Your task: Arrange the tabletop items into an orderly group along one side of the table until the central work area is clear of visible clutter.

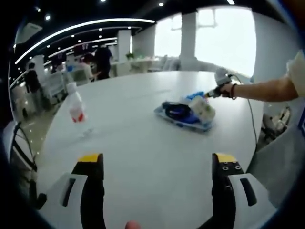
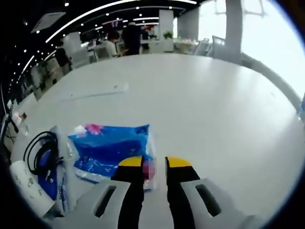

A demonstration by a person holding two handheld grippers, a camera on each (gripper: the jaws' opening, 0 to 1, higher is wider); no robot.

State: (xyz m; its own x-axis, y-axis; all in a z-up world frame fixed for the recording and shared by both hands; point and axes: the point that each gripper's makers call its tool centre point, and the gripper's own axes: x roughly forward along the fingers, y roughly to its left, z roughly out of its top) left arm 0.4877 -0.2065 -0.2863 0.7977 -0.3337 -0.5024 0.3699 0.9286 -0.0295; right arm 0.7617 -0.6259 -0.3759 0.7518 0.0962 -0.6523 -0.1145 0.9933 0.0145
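Blue plastic packet (image 2: 112, 150) sits pinched at its edge by our narrowed right gripper (image 2: 155, 163), while our left gripper (image 1: 157, 160) gapes wide over bare table (image 1: 143, 143).

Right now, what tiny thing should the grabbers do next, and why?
Probably the right gripper should pinch the blue packet and slide it toward the pile's side. Its jaws are nearly together right at the packet's edge, and the left gripper is open over bare table, far from the bottle.
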